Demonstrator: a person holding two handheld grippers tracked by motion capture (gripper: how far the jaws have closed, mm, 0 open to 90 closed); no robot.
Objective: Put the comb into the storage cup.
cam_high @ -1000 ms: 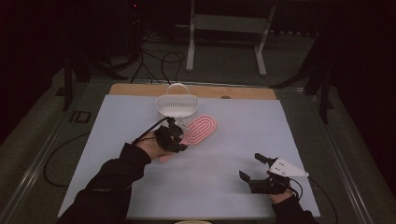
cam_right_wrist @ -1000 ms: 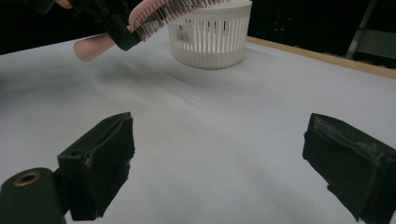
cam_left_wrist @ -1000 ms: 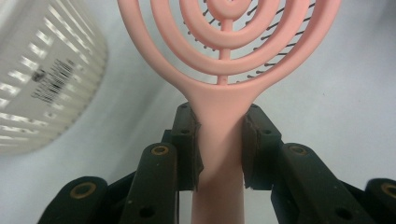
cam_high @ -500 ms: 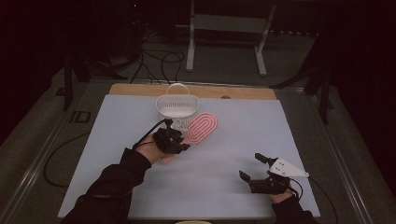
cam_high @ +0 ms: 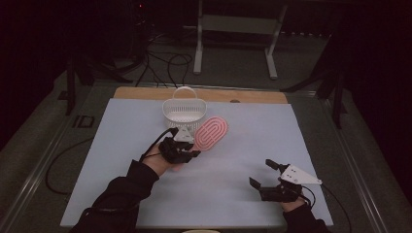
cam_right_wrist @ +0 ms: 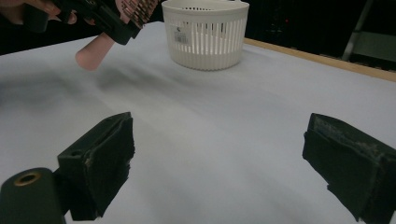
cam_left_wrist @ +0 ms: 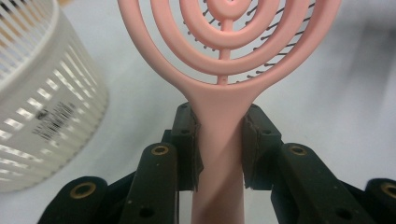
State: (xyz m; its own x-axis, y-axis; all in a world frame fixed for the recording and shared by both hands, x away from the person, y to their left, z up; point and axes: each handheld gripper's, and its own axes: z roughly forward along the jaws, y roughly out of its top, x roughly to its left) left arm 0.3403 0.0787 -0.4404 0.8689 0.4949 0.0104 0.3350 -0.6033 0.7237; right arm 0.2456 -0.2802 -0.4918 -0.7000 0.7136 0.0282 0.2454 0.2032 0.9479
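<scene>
The pink hairbrush (cam_high: 212, 133) lies with its long axis running far-right, head just right of the white basket (cam_high: 184, 110); the left gripper (cam_high: 183, 146) clamps its handle; the right gripper (cam_high: 266, 173) hovers wide open above the near-right tabletop (cam_high: 291, 131).

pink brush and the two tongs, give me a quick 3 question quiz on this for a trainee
1. True or false: the left tongs are shut on the handle of the pink brush.
2. Multiple choice: where is the white basket relative to the brush head in the high view? A) to its left, toward the far edge B) on top of it C) at the near right corner
3. Short answer: what are the right tongs holding?

Key
1. True: the pads press both sides of the handle in the left gripper view.
2. A
3. Nothing: they are open, over bare white table.
</scene>
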